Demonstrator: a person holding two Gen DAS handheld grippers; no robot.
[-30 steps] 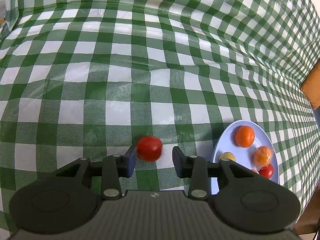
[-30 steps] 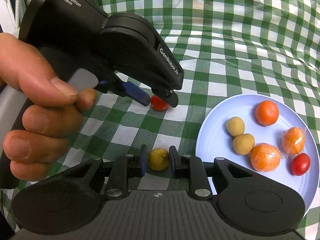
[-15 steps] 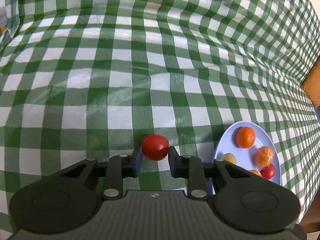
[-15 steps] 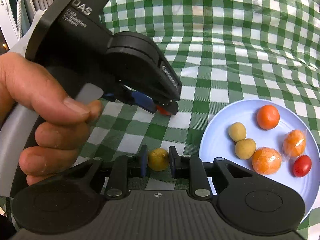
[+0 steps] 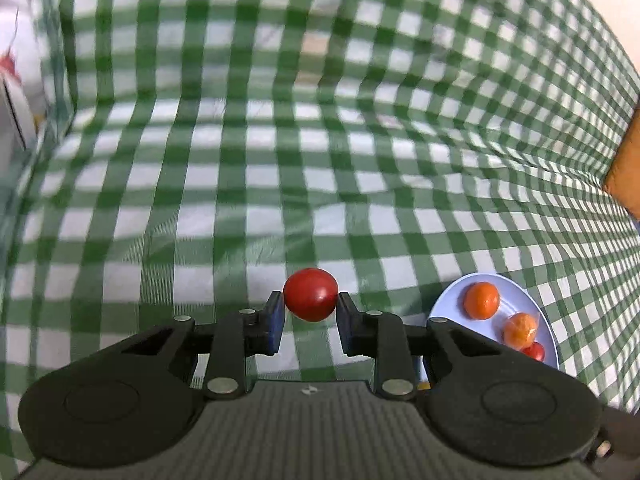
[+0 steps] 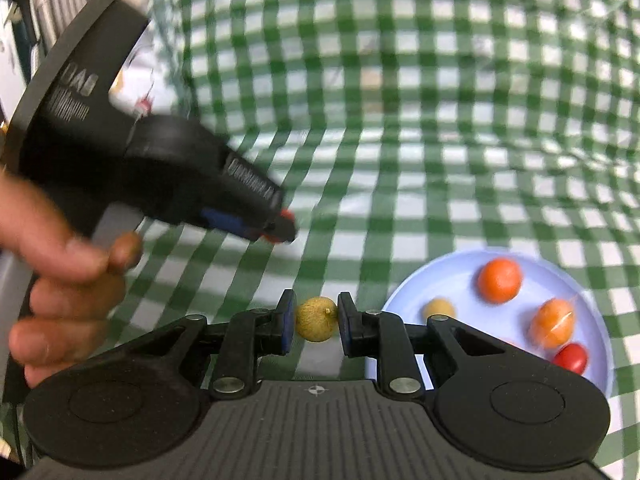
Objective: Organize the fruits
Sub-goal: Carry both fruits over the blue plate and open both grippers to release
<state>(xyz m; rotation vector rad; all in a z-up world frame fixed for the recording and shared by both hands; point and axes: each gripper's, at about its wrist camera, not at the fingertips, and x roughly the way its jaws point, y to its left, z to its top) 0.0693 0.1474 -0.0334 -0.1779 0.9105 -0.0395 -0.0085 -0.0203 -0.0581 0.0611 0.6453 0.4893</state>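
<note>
The left gripper (image 5: 311,307) pinches a smooth red cherry tomato (image 5: 311,294) and the right gripper (image 6: 317,319) a small tan fruit (image 6: 316,319), both light, soft-skinned, best squeezed gently across the middle.

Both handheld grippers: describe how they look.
The left gripper and right gripper match: black linkage fingers with silver pivot pins, blue pads and a ribbed grey body. Seen from the side, the left one's casing carries white lettering. No sleeve or cable is visible.

Green-white check tablecloth (image 5: 280,160), creased, orange-brown edge (image 5: 628,168) at right, white items (image 6: 136,68) far left
</note>
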